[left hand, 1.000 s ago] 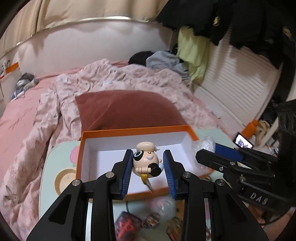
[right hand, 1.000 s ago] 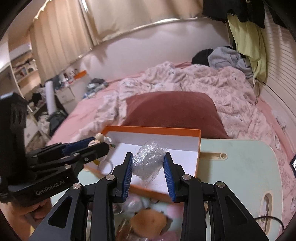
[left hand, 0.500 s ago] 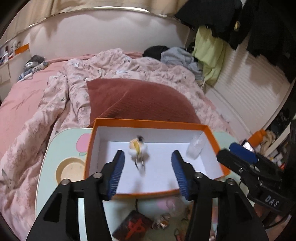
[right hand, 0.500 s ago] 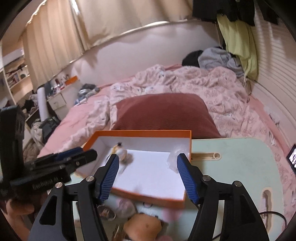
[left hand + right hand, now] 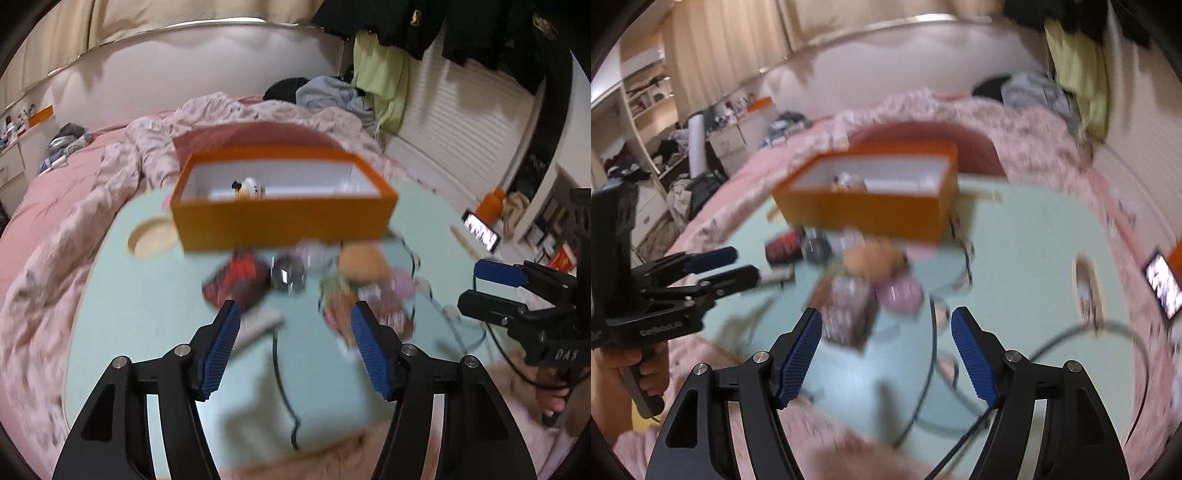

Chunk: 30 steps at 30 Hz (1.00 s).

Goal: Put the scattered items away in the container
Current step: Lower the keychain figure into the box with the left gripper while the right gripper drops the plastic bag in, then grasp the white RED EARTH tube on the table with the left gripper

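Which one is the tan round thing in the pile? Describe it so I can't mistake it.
Start at the orange box on the pale green table. Loose items lie along the box's near wall; toward that cluster's right end sits the tan rounded item. Its neighbours are red-and-black, grey or pink, so it is the only plain tan lump.

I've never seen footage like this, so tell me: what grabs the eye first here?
The bright orange box at the far side of the pale green table, with a small cartoon figurine lying inside. In front of it lies a blurred heap of small items, among them a tan round plush and a red-and-black pouch. At the bottom edge, the left gripper and right gripper stand open and empty.
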Each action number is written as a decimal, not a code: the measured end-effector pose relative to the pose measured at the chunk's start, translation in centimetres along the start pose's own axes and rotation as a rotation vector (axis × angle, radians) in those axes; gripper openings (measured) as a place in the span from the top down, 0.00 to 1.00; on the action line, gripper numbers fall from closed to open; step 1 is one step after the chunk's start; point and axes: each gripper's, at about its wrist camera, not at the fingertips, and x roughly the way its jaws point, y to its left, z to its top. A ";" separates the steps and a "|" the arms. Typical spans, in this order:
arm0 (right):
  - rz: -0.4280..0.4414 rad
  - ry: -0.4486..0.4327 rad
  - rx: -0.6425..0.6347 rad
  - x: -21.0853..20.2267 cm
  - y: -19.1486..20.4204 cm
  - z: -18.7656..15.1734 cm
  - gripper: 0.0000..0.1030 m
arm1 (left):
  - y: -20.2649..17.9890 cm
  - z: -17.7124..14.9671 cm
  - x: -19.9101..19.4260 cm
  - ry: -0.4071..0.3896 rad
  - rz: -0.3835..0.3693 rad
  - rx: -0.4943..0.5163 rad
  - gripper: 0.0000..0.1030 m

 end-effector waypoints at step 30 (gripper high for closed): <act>-0.135 0.155 -0.117 4.6 1.9 -2.3 0.00 | 3.8 -2.3 1.3 -0.007 0.008 -0.097 0.30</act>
